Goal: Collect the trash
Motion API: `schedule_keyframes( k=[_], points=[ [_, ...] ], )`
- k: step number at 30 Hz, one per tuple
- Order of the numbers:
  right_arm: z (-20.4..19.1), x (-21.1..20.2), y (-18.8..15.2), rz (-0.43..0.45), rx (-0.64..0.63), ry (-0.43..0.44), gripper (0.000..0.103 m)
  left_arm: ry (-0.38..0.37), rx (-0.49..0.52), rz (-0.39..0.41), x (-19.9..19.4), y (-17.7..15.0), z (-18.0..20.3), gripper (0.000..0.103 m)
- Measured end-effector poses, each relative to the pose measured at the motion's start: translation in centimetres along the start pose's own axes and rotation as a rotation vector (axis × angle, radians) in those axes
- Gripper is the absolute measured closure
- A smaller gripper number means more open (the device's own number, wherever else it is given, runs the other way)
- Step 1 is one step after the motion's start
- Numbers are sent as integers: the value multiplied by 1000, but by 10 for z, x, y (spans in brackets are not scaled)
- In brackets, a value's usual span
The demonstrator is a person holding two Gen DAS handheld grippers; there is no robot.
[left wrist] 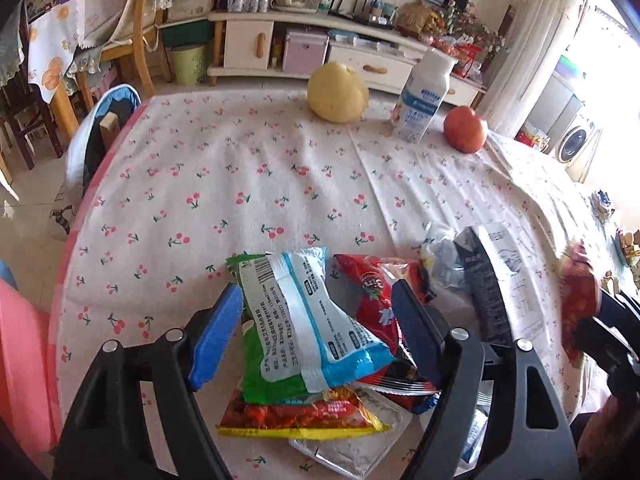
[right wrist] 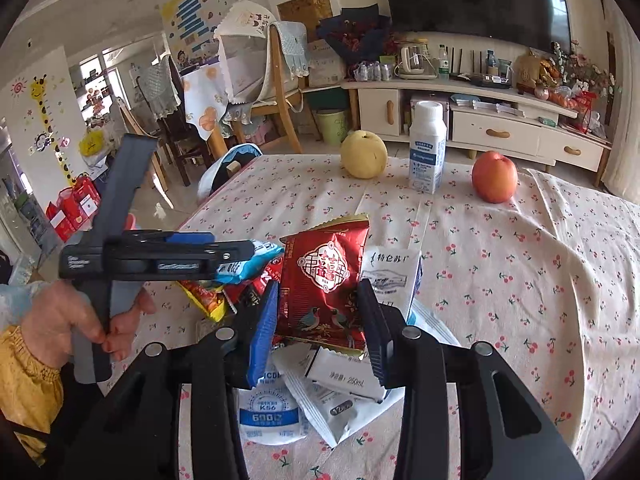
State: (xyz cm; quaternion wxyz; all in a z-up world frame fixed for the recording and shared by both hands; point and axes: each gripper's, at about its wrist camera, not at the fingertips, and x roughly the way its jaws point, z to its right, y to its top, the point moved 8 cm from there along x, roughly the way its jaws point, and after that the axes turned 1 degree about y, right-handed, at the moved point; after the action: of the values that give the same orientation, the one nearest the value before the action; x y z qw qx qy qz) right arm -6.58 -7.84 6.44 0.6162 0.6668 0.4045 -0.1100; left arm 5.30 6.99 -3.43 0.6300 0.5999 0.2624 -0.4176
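Observation:
A heap of empty snack wrappers lies on the near part of the cherry-print tablecloth [left wrist: 248, 184]. My left gripper [left wrist: 316, 304] is shut on a blue-and-white wrapper [left wrist: 316, 320], with a green one [left wrist: 264, 364] and red ones [left wrist: 372, 292] bunched between its fingers. My right gripper [right wrist: 320, 308] is shut on a red foil packet [right wrist: 324, 280] held upright above white packets [right wrist: 272, 412] and a flattened white carton [right wrist: 392, 280]. The left gripper [right wrist: 236, 252] shows in the right wrist view, at left of the heap. The red packet [left wrist: 576, 300] shows at right in the left wrist view.
A yellow pear [left wrist: 338, 92], a white milk bottle [left wrist: 422, 96] and a red apple [left wrist: 466, 128] stand at the table's far edge. A bin with a blue-white liner [left wrist: 100, 128] sits off the table's left side. Chairs and a TV cabinet [left wrist: 320, 40] lie beyond.

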Motion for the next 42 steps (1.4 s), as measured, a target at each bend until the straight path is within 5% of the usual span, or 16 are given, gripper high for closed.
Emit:
schedule_keyframes(
  k=[5,8,16,23,27,32,36,42],
  points=[
    [-6,10,-10,-29,-11,-18,62,31,-35,-2,17,-4,-15,55],
    [-12,14,-10,-30,-13,-24,62,4,-62,-1,14,-6,-22,64],
    [-30,19,-11,-26,13,-28,62,-88,-198,24,-4,-8,-43,74],
    [-74,30,4,-9,-3,25,62,-113,-312,135,-54,0,-86,74],
    [-117,45,17,-8,-13,115,62,-48,-392,232,-93,2,-131,74],
    [-194,73,34,-24,-50,265,62,151,-496,329,-139,-5,-208,74],
    [-259,96,48,-45,-86,386,62,291,-632,344,-162,-25,-275,74],
    [-341,140,60,-95,-122,513,62,323,-840,301,-165,-61,-339,73]
  ],
)
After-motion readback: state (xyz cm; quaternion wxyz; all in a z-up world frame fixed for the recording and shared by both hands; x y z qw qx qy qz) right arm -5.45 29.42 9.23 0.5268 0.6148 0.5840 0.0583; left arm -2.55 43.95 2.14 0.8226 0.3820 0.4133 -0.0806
